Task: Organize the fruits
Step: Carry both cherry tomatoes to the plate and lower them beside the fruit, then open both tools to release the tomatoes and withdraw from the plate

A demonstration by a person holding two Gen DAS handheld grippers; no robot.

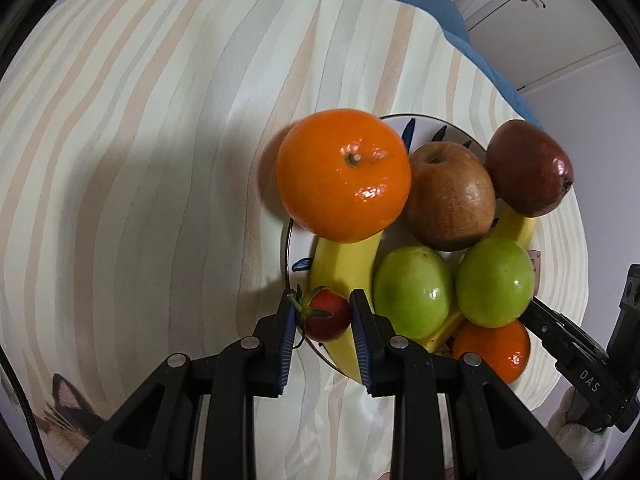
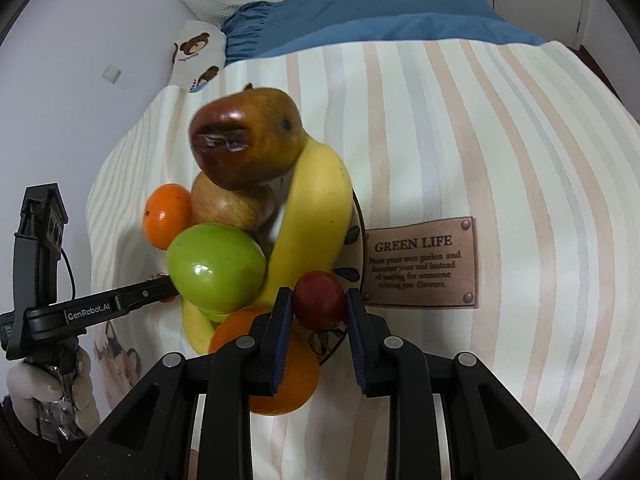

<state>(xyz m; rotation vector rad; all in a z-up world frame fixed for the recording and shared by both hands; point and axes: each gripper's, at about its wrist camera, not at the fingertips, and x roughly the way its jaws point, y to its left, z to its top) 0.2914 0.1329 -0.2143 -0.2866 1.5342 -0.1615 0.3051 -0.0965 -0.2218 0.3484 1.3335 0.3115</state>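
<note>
I am holding a small red tomato [image 1: 328, 318] clenched in the left tool [image 1: 323, 320], its green stem pointing toward that tool's left pad. The right tool [image 2: 318, 306] is gripping a second tomato [image 2: 319, 300], stem pointing back toward the camera. Just ahead, both bananas [image 1: 340, 276] are lying lengthwise away from the tools on the plate [image 1: 289, 240].

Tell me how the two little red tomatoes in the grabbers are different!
The tomato in the left gripper lies sideways, its green leafy top pointing at one pad; the tomato in the right gripper hangs with its dried, brownish stem underneath. The left one sits over the banana at the plate's near rim; the right one sits by the plate's edge beside the leather label. Both are small, red, shiny, and pinched between blue pads.
</note>
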